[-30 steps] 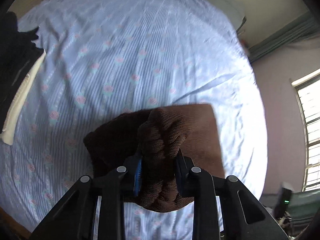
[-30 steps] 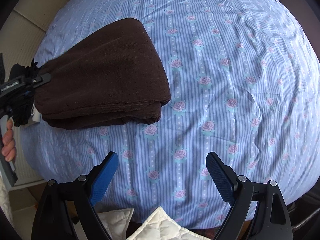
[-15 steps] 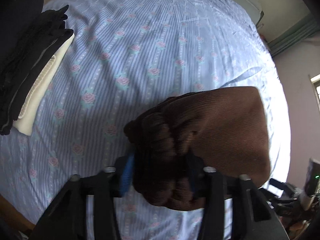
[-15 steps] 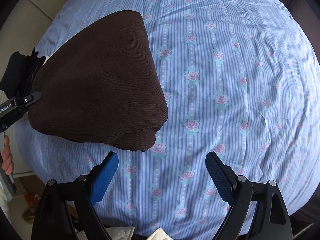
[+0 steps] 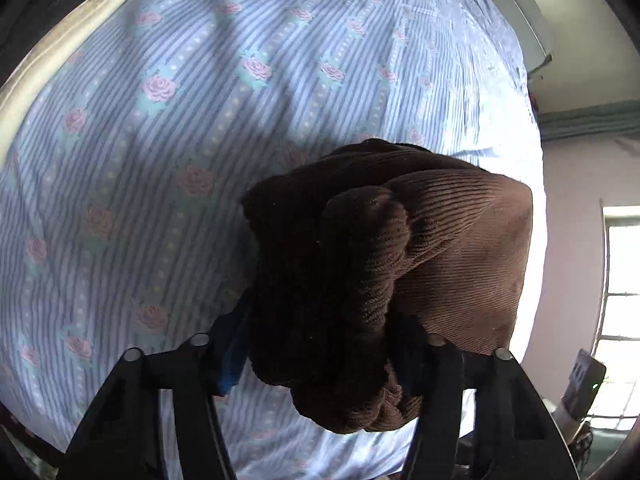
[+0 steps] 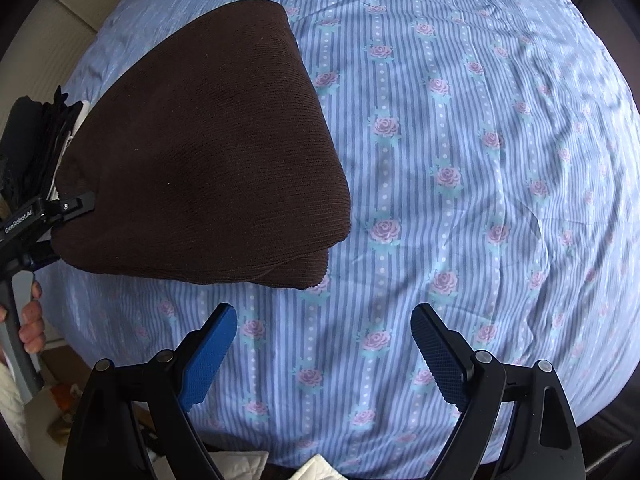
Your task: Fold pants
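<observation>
The folded brown corduroy pants (image 5: 400, 264) fill the lower middle of the left wrist view. My left gripper (image 5: 320, 348) is shut on a thick bunch of their edge and holds the bundle above the bed. In the right wrist view the pants (image 6: 200, 152) hang lifted at the left, held by the left gripper (image 6: 60, 208) at the far left edge. My right gripper (image 6: 324, 344) is open and empty, over the sheet just below the pants' lower corner, not touching them.
A blue striped bed sheet with pink roses (image 6: 460, 160) covers the bed. A stack of dark and cream folded clothes (image 6: 32, 140) lies at the bed's left side, seen also in the left wrist view (image 5: 60, 40). A window (image 5: 620, 280) is at right.
My left gripper has lifted the folded pants off the sheet and carried them toward the stack of clothes at the left. My right gripper stays open with little movement.
</observation>
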Tool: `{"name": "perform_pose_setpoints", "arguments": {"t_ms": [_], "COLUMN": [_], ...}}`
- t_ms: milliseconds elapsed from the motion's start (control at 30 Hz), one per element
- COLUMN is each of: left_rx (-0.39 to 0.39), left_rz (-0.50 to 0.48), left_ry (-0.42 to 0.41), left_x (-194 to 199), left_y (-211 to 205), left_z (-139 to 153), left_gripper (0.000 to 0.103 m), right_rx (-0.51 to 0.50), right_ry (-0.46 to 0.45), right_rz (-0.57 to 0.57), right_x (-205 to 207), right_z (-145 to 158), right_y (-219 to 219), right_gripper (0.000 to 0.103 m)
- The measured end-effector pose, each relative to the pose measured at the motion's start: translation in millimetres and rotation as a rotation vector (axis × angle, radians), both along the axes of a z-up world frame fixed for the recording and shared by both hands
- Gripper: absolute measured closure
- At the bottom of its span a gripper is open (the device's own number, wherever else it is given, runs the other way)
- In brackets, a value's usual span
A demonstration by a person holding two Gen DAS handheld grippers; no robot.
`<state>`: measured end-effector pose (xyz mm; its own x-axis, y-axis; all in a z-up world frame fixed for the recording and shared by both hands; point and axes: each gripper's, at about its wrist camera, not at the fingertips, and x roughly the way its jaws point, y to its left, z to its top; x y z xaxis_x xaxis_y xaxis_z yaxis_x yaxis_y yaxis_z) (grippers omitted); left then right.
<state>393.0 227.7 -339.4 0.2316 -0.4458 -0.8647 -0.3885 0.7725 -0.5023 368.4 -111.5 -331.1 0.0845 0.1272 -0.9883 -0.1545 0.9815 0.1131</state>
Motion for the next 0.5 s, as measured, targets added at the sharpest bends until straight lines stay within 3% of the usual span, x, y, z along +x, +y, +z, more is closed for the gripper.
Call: {"name": "perform_pose_setpoints", "arguments": {"t_ms": [33,133,300,500], "left_rx": [-0.008,-0.014,0.014,0.002], "left_rz": [-0.001,0.004,-0.025,-0.050], "left_ry": [-0.008,-0.024,-0.167,-0.237], "left_x": [0,1,18,61], "left_y": [-1,-3,-20,-50], "left_z": [4,31,105,163], "left_gripper": [0.060,0.067,0.069,0.070], "right_rx": [0.001,0.009,0.054,0.128], "right_ry": [0.000,-0.008,-0.015,-0.054], "right_rz": [0.003,0.011,-0.023,0.008], "right_x": [0,1,2,5], "right_z": [0,0,0,7], "right_y": [2,4,-6,-10], "right_gripper": [0.013,0.013,0.013,0.013]}}
